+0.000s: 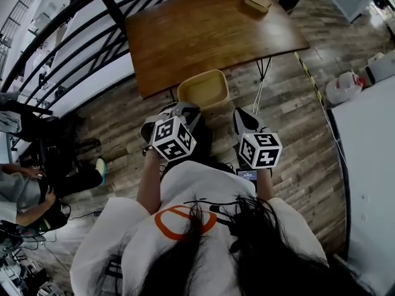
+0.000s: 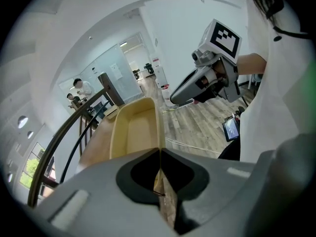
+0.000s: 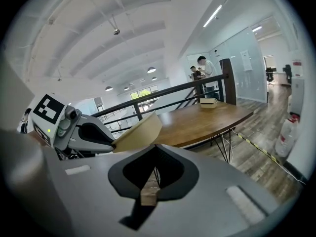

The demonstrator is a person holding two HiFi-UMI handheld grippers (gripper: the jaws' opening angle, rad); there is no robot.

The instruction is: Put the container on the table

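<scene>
So the left claw [image 1: 184, 111] is pinching the near rim of the tan tub [image 1: 203, 89], which hangs just short of the wooden bench [image 1: 210, 36] straight ahead, while the right claw [image 1: 242, 118] is closed on nothing.

the container [image 1: 203, 90] hangs just before the near edge of the table [image 1: 210, 36], over the floor [image 1: 290, 116], with its near rim between the closed jaws of the left gripper [image 1: 180, 112]. the right gripper [image 1: 242, 118] is just right of it, not touching. a box [image 1: 257, 0] lies at the table's far right corner. a railing [image 1: 68, 36] runs along the table's left side. jugs [image 1: 343, 87] stand on the floor well to the right.
</scene>
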